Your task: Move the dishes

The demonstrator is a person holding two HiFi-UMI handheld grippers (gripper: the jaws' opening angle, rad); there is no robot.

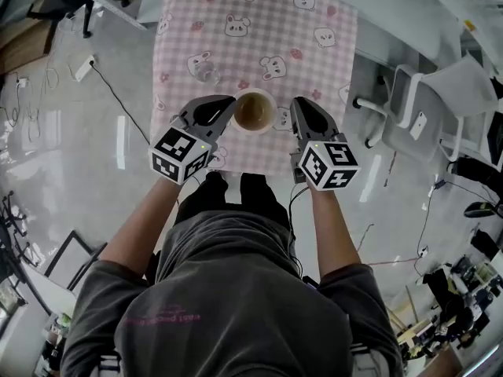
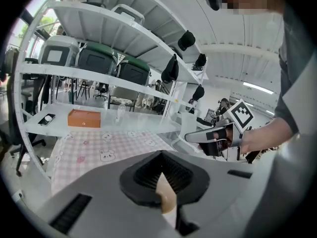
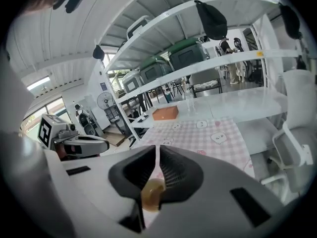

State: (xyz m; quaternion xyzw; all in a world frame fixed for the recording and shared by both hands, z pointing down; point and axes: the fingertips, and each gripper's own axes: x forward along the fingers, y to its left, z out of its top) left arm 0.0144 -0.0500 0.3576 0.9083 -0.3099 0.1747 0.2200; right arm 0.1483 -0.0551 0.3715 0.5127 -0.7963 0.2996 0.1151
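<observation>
Reaching forward, left gripper and right gripper tilted slightly down, jaws pinched on opposite sides of bowl.

Smooth glossy bowl; matt checked cloth; shiny floor.

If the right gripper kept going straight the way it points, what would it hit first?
Probably the pink bear-print tablecloth: the right gripper, shut on the rim of the tan bowl, points forward and slightly down over it, though depth is unclear.
</observation>
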